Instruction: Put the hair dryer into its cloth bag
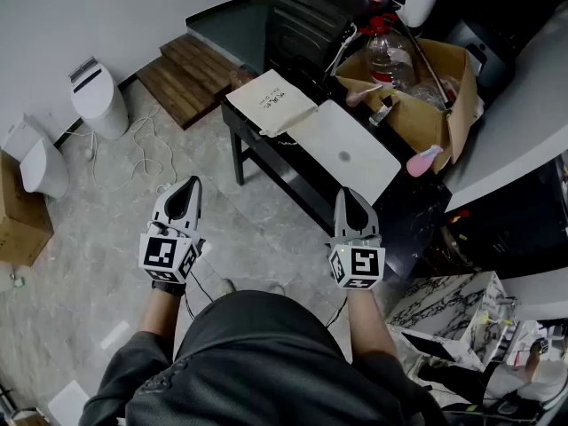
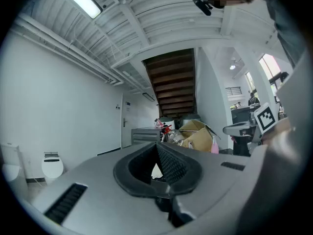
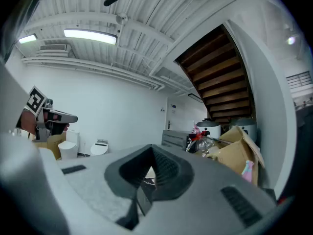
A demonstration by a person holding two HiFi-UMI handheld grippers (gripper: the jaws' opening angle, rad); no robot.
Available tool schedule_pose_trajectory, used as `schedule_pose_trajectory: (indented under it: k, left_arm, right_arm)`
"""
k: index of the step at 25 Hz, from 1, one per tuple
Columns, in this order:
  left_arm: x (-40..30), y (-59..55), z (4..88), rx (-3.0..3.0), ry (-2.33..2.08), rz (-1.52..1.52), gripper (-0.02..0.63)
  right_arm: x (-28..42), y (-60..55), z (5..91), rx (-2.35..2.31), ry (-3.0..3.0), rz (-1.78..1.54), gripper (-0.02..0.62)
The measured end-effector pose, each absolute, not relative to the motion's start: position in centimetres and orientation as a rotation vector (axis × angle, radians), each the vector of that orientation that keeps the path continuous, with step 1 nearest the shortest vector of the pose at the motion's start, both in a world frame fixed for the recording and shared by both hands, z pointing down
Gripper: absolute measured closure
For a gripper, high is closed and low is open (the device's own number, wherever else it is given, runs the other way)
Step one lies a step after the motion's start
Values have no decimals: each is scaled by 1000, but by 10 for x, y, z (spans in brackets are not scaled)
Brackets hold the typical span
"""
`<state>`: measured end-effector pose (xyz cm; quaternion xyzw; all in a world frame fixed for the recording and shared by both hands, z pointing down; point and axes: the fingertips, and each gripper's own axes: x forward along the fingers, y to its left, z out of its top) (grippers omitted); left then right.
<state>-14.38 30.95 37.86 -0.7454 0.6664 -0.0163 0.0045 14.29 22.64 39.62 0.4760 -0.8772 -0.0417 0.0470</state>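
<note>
Left side first: my left tool (image 1: 187, 188) is level over the grey floor, clenched tight with nothing in it. Ahead of it and to the right, the cloth bag (image 1: 271, 100) lies on the left end of the black desk (image 1: 413, 216). It's cream, squarish and lying flat, with a few short lines of dark print in the middle and one corner poking past the desk edge. It sits well apart from both tools. Just beside it lies a white flat slab (image 1: 351, 153) with a small grey mark at its centre. Below that is my right tool (image 1: 350, 197), level, clamped shut and empty. Far right, an open cardboard box (image 1: 448, 105) is full of clutter, including a clear bottle (image 1: 390, 59). The hair dryer I can't pick out in any view.
</note>
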Motion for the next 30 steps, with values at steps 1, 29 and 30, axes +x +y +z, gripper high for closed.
schedule_pose_trajectory:
  k: [1, 29, 30]
  left_arm:
    - [-144, 310, 379, -2335, 2088, -53, 604]
    - [-120, 298, 407, -2267, 2209, -99, 604]
    - [-123, 293, 410, -2268, 2213, -96, 604]
  right_arm:
    - [143, 227, 397, 1453, -2676, -128, 595]
    - [163, 194, 420, 1324, -2725, -154, 594]
    - [161, 189, 422, 1321, -2722, -154, 594]
